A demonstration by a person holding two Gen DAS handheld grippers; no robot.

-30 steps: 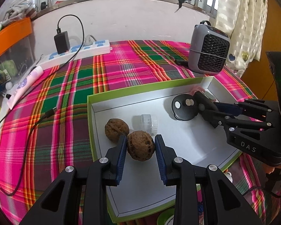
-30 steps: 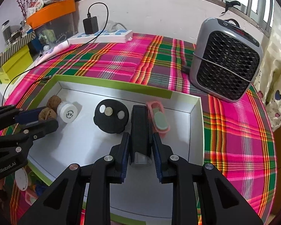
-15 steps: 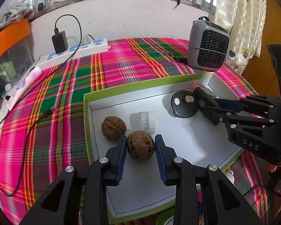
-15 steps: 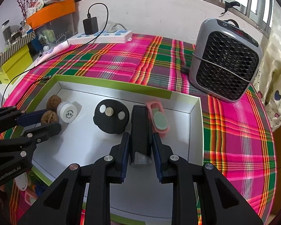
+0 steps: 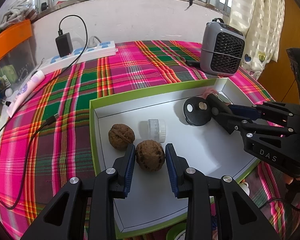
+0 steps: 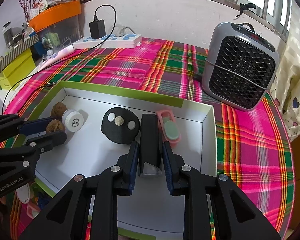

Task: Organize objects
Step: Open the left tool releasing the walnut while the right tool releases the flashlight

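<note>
Inside a shallow white tray with a green rim [image 5: 93, 108], on a tabletop covered with a pink and green plaid cloth [image 5: 74, 84], both claws are at work. The left claw [image 5: 150, 156] straddles a walnut [image 5: 150, 155]: its blue pads sit at either side of the shell, seemingly touching, though whether they truly squeeze it cannot be told. A second walnut [image 5: 121, 137] lies just beside at 10 o'clock, and a small clear jar with a white cap [image 5: 157, 130] lies on its side at 12 o'clock from the straddled nut.

The right claw [image 6: 151, 156] is clenched on a black rectangular block [image 6: 150, 140], its pads pressed against both long sides. At 11 o'clock from the block sits a round black disc with pale buttons [image 6: 121, 125], touching or nearly so; at 1 o'clock lies a pink holder with a mint-green insert [image 6: 169, 128], right against the block.

Beyond the tray at 1 o'clock stands a grey fan heater [image 6: 240, 68]; a white power strip [image 6: 108, 41] lies along the wall.
</note>
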